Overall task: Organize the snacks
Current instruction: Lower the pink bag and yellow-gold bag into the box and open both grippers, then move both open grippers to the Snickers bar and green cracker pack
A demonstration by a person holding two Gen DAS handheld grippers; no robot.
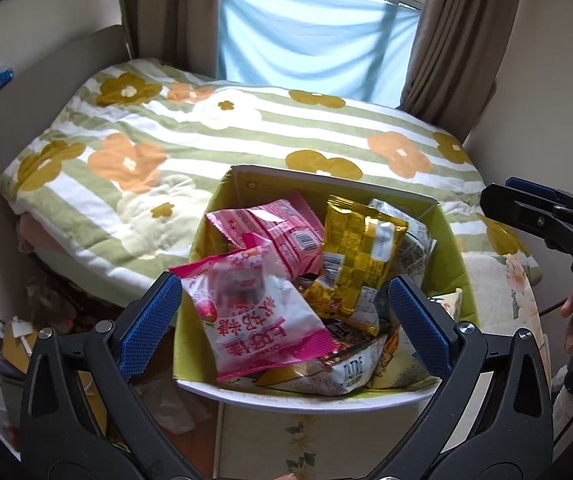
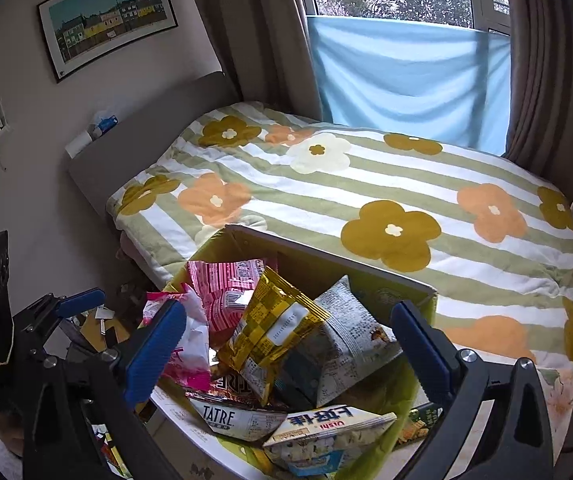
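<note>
The snacks sit heaped in an open box by the bed, directly ahead of and below both pairs of jaws. The left gripper stands wide open and holds nothing, with the pink-and-white bag lying in the gap below it, long axis running roughly away from the jaws; the right gripper is likewise wide open and empty, over the gold bag and the grey bag. By my eye the left hand is nearer the pink-and-white bag, the right nearer the gold bag, which lies tilted across the pile.
</note>
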